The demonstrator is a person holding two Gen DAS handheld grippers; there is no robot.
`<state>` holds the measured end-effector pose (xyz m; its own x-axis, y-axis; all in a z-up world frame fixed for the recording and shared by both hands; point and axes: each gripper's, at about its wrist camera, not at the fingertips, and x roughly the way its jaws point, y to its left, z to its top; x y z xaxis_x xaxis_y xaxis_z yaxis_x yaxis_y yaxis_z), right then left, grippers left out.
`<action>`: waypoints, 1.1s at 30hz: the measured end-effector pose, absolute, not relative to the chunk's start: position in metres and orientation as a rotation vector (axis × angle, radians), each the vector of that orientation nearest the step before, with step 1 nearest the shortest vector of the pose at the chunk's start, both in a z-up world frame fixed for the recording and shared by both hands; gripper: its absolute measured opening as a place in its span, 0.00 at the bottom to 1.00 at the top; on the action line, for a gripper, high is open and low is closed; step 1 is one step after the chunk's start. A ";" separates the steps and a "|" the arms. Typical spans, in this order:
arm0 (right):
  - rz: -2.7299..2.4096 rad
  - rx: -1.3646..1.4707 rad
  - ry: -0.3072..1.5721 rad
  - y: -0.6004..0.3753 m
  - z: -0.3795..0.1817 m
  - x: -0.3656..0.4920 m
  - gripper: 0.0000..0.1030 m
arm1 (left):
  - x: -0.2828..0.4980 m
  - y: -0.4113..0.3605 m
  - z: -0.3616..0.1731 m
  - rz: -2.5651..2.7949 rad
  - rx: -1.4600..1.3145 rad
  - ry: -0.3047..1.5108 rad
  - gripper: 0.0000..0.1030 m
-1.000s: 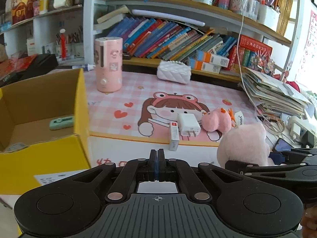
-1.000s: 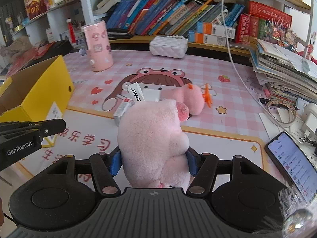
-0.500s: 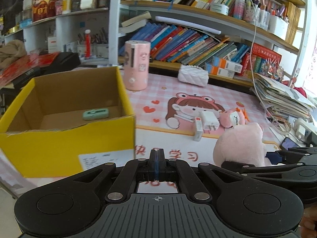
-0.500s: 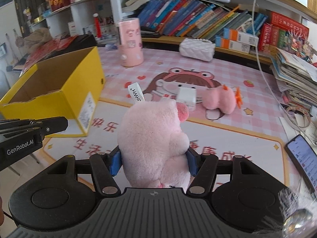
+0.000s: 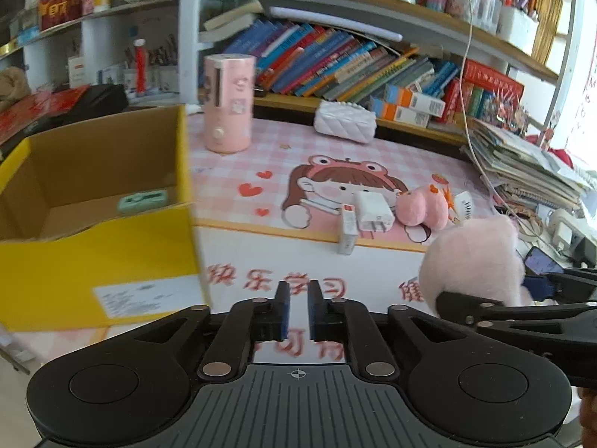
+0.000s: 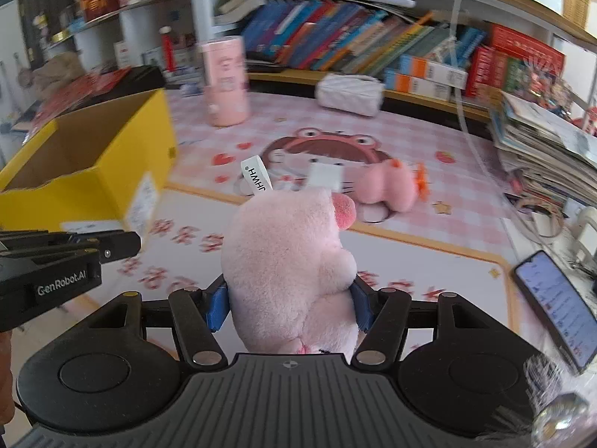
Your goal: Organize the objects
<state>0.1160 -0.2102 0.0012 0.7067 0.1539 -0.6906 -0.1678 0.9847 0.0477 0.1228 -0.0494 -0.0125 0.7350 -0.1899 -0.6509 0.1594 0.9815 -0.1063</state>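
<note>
- Pink plush toy (image 6: 287, 272) sits clamped between the right gripper (image 6: 287, 304) pads, held above the desk mat (image 5: 373, 261), as it was a second ago; not yet in the yellow box (image 5: 97, 261)
- Left gripper (image 5: 297, 310), shut a moment ago, is now opening with nothing between its jaws; probably readying for the charger (image 5: 373, 211) or small box (image 5: 347, 231)

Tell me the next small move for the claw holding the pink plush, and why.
Probably carry the pink plush leftward until it is over the open yellow box. The right claw is clamped on it above the mat, the box lies to its left with only a green item inside, and the left claw, empty, is opening.
</note>
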 end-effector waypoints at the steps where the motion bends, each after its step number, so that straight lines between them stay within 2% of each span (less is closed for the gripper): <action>1: 0.172 -0.015 0.766 -0.217 0.000 0.119 0.58 | 0.128 -0.055 -0.014 -0.195 -0.041 0.722 0.20; 4: 0.153 -0.005 0.764 -0.240 -0.001 0.130 0.58 | 0.148 -0.074 -0.017 -0.190 -0.027 0.719 0.29; 13: 0.109 0.013 0.763 -0.298 -0.009 0.161 0.58 | 0.214 -0.120 -0.038 -0.158 0.037 0.741 0.29; 22: 0.138 0.029 0.775 -0.324 -0.017 0.182 0.58 | 0.253 -0.137 -0.070 -0.131 0.061 0.858 0.29; 25: 0.149 0.029 0.780 -0.327 -0.019 0.185 0.58 | 0.256 -0.139 -0.072 -0.128 0.061 0.852 0.24; 27: 0.154 0.027 0.782 -0.328 -0.020 0.186 0.58 | 0.258 -0.139 -0.073 -0.133 0.058 0.847 0.14; 28: 0.155 0.027 0.783 -0.329 -0.021 0.187 0.58 | 0.258 -0.139 -0.073 -0.137 0.056 0.844 0.12; 33: 0.145 0.027 0.789 -0.328 -0.022 0.188 0.58 | 0.253 -0.133 -0.067 -0.154 0.010 0.845 0.12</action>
<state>0.1877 -0.3281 -0.0215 0.6949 0.1401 -0.7053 -0.1200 0.9897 0.0784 0.2534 -0.1328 -0.0670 0.6531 -0.1317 -0.7458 0.1401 0.9888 -0.0520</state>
